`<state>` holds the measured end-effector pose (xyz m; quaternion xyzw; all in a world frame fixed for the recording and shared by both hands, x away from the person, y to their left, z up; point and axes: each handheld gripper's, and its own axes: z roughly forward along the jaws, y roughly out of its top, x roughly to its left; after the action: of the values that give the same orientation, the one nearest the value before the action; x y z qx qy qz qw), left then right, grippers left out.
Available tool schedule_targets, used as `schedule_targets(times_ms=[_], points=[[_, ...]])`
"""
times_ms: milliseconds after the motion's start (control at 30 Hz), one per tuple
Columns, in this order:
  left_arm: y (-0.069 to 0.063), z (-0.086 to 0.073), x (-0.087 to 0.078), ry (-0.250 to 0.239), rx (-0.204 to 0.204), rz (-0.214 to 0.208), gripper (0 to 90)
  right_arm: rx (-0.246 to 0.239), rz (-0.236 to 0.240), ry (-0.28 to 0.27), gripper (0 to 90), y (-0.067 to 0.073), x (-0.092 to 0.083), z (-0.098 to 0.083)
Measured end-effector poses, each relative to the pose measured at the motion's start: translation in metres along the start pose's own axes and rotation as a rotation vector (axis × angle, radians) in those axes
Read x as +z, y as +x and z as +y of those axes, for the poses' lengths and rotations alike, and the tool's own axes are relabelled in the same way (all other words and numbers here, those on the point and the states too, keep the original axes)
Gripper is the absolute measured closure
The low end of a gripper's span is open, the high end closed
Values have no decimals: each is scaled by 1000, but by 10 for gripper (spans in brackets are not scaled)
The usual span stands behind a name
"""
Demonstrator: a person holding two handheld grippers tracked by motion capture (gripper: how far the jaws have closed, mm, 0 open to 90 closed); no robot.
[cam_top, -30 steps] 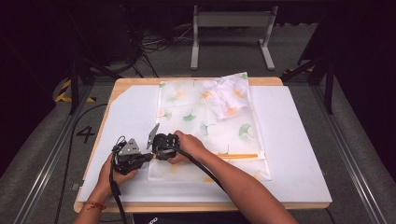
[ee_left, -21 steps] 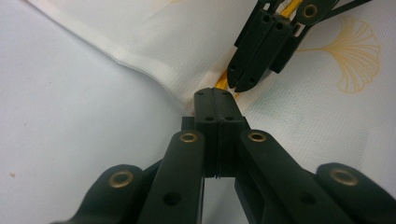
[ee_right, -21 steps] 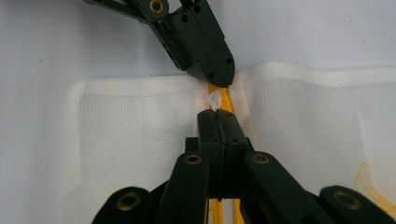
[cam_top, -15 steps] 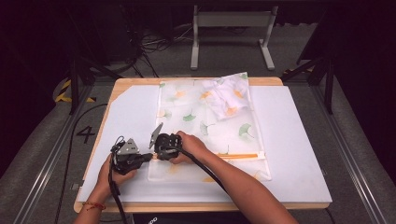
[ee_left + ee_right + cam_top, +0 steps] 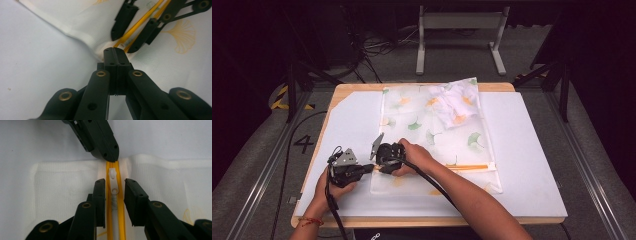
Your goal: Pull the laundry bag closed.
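A white mesh bag (image 5: pixel 432 127) printed with ginkgo leaves lies flat on the table, and an orange zipper (image 5: pixel 467 167) runs across its near end. My left gripper (image 5: pixel 115 51) is shut on the bag's pinched edge (image 5: pixel 82 40) right at the zipper's end. My right gripper (image 5: pixel 114 183) faces it and is open, with one jaw on each side of the zipper tape (image 5: pixel 108 220). The white zipper pull (image 5: pixel 113 173) lies just past the right gripper's fingertips, untouched. In the high view both grippers meet at the bag's near left corner: left gripper (image 5: pixel 372 168), right gripper (image 5: pixel 380 168).
A crumpled white cloth (image 5: pixel 457 102) sits inside the bag at its far right. The bag rests on a white mat (image 5: pixel 532 165) over a wooden table (image 5: pixel 362 87). Dark floor, cables and a metal stand (image 5: pixel 459 35) lie beyond the far edge.
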<state>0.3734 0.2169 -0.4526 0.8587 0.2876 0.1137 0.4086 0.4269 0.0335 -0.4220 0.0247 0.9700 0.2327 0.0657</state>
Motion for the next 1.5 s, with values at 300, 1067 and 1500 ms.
schedule_targets(times_ms=[300, 1067, 1500], points=[[-3, 0, 1, -7, 7, -26, 900, 16, 68, 73, 825, -3, 5, 12], [-7, -2, 4, 40, 39, -25, 900, -18, 85, 87, 900, -2, -2, 15], [-7, -2, 5, 44, 40, -24, 900, -17, 76, 111, 900, -3, -3, 11]])
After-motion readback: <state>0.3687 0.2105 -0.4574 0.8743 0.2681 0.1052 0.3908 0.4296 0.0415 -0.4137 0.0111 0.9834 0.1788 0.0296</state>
